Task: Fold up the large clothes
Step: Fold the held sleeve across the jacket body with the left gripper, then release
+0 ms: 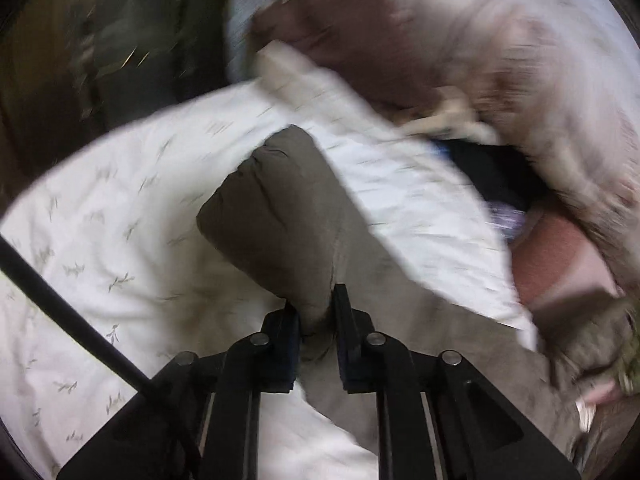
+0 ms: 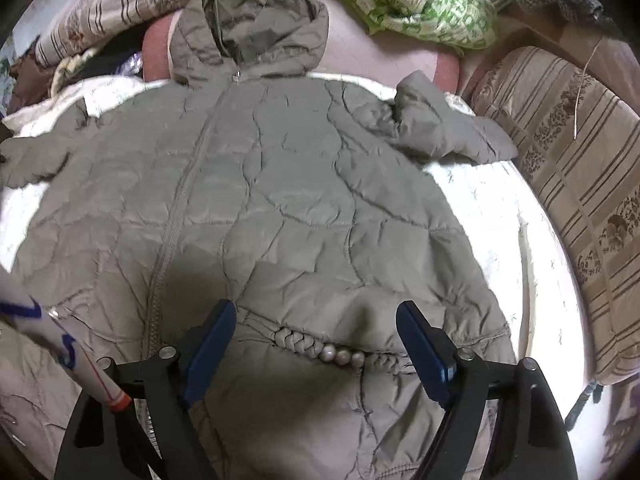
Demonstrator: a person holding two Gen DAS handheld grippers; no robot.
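On the bed: my jacket (image 2: 280,184) lies spread flat on the white sheet (image 2: 500,216).
Left tool (image 1: 316,312): I have it clamped on a sleeve (image 1: 276,216).
Right tool (image 2: 316,340): spread apart above the hem, gripping nothing.

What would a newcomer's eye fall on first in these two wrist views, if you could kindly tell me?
First, the grey-green quilted hooded jacket, spread front-up over a white bedspread and filling the right wrist view, with the right gripper open just above its hem. Next, in the blurred left wrist view, the left gripper shut on a bunched jacket sleeve. A bright green patterned cloth lies beyond the hood.
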